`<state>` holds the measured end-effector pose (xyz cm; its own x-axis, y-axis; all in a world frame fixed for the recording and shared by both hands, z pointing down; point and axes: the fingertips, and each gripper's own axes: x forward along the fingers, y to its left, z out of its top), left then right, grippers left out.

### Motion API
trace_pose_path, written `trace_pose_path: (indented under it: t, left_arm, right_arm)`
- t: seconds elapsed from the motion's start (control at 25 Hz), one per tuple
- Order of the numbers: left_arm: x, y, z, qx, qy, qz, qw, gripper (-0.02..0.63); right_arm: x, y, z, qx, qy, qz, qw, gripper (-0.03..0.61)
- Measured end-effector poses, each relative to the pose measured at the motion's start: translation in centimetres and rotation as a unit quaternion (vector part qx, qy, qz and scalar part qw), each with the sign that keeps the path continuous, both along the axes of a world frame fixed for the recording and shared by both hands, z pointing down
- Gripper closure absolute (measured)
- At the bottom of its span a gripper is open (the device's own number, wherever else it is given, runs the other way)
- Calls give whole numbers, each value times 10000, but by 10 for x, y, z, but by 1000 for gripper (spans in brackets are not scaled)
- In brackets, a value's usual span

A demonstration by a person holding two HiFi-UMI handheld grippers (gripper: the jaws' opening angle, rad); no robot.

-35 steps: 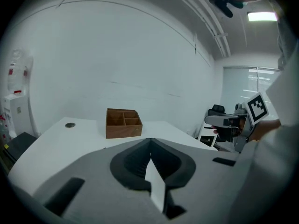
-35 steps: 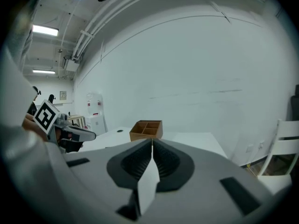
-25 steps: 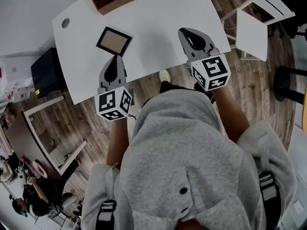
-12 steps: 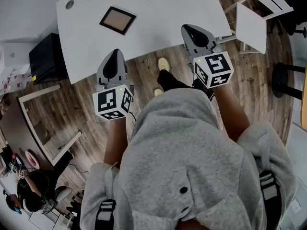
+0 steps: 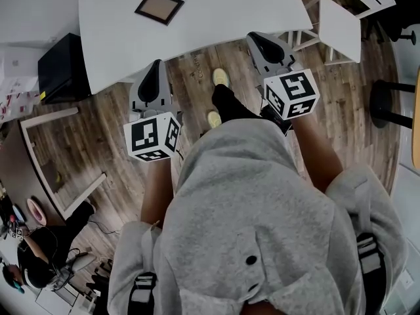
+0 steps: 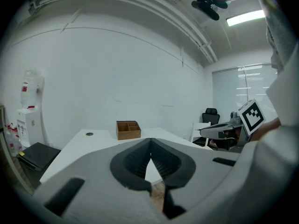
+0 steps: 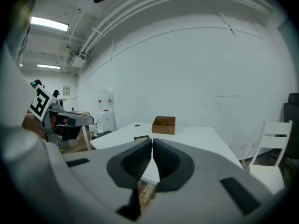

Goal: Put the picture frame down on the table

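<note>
- Since the frame (image 5: 159, 6) lies flat on the tabletop (image 5: 223, 18), far left and well in from the near edge, the put-down looks done. What can go wrong now is mostly something disturbing it.
- Left tool (image 5: 155, 64): jaws pressed together at the tips, nothing between them.
- Right tool (image 5: 254, 39): same, only a hairline slit, nothing gripped.
- Both hang over the floor (image 5: 197, 77) on the near side of the tabletop, well apart from the frame. The left tool's tip is close to the near edge and the right tool is by the near-right corner.
- Risk 1: a forward swing of either tool clips that edge or corner. The jolt could skate the frame across the smooth white top. It looks light, and nothing around it would stop it.
- Risk 2: going back in with closed tips. They'd push the frame rather than grip it, likely toward the far side and the box (image 6: 128, 129) behind it.
- Risk 3: the chair (image 5: 341, 35) stands to the right of the right tool, so a wide rightward sweep could hit it. That's no threat to the frame, just a bump.
- Can't tell whether the frame is face up or back up. A tan panel with a dark border is all that reads. Worth a check if orientation matters.
- Judgement: low risk overall. The safest option is to hold both tools clear of the tabletop.
</note>
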<state>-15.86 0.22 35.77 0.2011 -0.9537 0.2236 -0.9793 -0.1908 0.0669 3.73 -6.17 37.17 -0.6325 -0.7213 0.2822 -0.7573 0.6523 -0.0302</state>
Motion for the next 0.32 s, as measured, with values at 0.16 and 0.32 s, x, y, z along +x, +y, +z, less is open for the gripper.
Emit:
trace_pose_path:
  t: [0.16,0.32]
  left_arm:
    - [3,13,-1,28,-51,126,9999,592]
    - [10,23,0,27,-72,213,9997,592]
  right_arm:
    - [0,15,-6,82,-41,84,9999,549]
    - [7,28,-7,105,-50,145,9998,549]
